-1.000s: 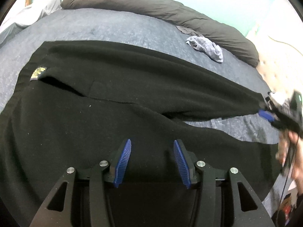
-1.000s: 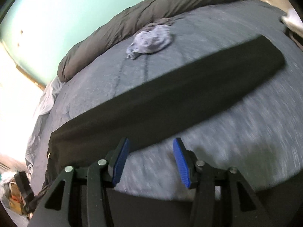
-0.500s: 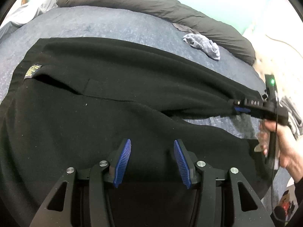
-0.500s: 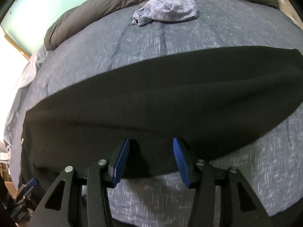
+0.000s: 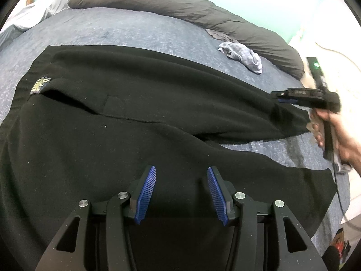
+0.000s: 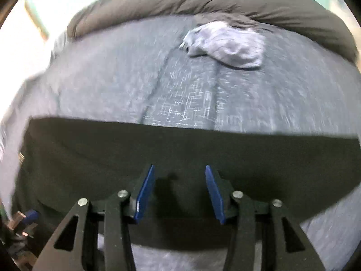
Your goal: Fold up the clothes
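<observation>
Trousers: black trousers (image 5: 140,117) lie flat on my bed (image 5: 126,29), legs running rightward.
Left gripper (image 5: 181,192): parted, empty, above the seat.
Right gripper (image 6: 179,192): parted, empty, nearer the far leg's cuff.

One pair of black trousers (image 5: 140,103), with two legs and one woven label (image 5: 40,85); one crumpled checked cloth (image 5: 244,55); one long grey bolster (image 5: 185,9); one bed with a blue-grey cover (image 5: 126,31); two grippers, left gripper (image 5: 181,192) and right gripper (image 6: 179,192), each with two blue-padded fingers (image 5: 146,194); one bare hand (image 5: 338,133) in the left wrist view.
</observation>
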A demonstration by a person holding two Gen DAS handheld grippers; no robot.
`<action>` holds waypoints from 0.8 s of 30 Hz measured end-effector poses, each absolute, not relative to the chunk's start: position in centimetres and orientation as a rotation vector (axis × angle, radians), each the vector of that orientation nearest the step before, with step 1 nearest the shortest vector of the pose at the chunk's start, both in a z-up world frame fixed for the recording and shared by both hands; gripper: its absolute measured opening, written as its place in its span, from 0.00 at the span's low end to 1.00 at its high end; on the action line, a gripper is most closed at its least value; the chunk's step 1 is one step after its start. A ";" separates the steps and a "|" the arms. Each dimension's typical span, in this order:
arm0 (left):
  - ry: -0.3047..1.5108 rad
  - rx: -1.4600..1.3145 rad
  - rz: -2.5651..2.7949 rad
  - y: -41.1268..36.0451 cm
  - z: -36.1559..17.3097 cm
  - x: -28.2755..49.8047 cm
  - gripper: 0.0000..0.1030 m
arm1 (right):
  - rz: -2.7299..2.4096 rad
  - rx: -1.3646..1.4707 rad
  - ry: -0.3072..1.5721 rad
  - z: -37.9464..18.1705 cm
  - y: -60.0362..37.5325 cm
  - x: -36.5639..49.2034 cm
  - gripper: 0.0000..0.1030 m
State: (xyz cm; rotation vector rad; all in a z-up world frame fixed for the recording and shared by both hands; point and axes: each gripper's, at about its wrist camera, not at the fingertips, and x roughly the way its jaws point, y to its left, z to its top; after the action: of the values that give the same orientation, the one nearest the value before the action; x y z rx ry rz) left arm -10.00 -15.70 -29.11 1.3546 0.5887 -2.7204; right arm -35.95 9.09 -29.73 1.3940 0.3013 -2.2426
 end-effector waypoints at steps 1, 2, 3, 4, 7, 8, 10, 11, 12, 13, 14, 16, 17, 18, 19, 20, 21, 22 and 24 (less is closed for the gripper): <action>0.592 1.358 -2.720 -15.7 -29.2 -10.1 0.51 | -2.230 1.377 0.342 -29.9 8.5 -36.4 0.47; 0.595 1.362 -2.720 -15.8 -29.3 -10.1 0.51 | -2.210 1.369 0.362 -30.0 8.1 -36.7 0.47; 0.598 1.365 -2.719 -15.8 -29.3 -10.2 0.51 | -2.189 1.365 0.374 -30.2 7.9 -36.9 0.49; 0.601 1.369 -2.719 -15.8 -29.4 -10.3 0.51 | -2.168 1.362 0.386 -30.3 7.7 -37.1 0.51; 0.596 1.364 -2.722 -15.9 -29.4 -10.5 0.51 | -2.129 1.324 0.517 -30.9 6.0 -37.3 0.53; 0.603 1.357 -2.722 -16.0 -29.4 -10.5 0.51 | -2.108 1.320 0.550 -31.1 5.4 -37.4 0.53; 0.607 1.362 -2.714 -16.0 -29.7 -10.7 0.51 | -2.079 1.323 0.603 -31.7 4.4 -37.8 0.53; 0.609 1.369 -2.710 -16.0 -29.9 -10.7 0.51 | -2.065 1.311 0.613 -31.9 4.1 -37.8 0.53; 0.612 1.376 -2.705 -16.0 -30.1 -10.8 0.51 | -2.047 1.296 0.616 -32.0 3.9 -37.8 0.47; 0.615 1.383 -2.700 -16.1 -30.3 -10.9 0.51 | -2.036 1.282 0.633 -32.1 3.7 -37.7 0.38; 0.616 1.387 -2.699 -16.1 -30.5 -10.9 0.51 | -2.026 1.275 0.647 -32.3 3.5 -37.6 0.34; 0.615 1.389 -2.698 -16.1 -30.6 -11.0 0.51 | -2.003 1.265 0.657 -32.5 3.2 -37.4 0.17; 0.613 1.390 -2.697 -16.1 -30.7 -11.0 0.51 | -1.998 1.257 0.662 -32.5 3.1 -37.3 0.12; 0.612 1.391 -2.696 -16.1 -30.7 -11.0 0.51 | -1.997 1.249 0.671 -32.4 3.1 -37.1 0.05; 0.610 1.392 -2.695 -16.1 -30.8 -11.0 0.51 | -1.995 1.241 0.680 -32.3 3.0 -37.0 0.02; 0.608 1.393 -2.695 -16.1 -30.9 -11.0 0.51 | -2.003 1.227 0.678 -32.0 3.1 -36.9 0.00; 0.607 1.393 -2.695 -16.1 -30.9 -11.0 0.51 | -2.014 1.210 0.671 -31.6 3.2 -36.9 0.00; 0.606 1.394 -2.695 -16.1 -30.9 -11.0 0.51 | -2.034 1.193 0.662 -31.1 3.3 -37.0 0.00; 0.607 1.393 -2.696 -16.1 -31.0 -10.9 0.51 | -2.078 1.161 0.646 -30.0 3.6 -37.3 0.00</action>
State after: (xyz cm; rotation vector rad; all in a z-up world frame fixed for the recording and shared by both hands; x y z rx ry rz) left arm -10.91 -16.11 -30.96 1.3934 0.6068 -2.6963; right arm -37.34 3.61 -30.00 1.1612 0.6455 -2.0784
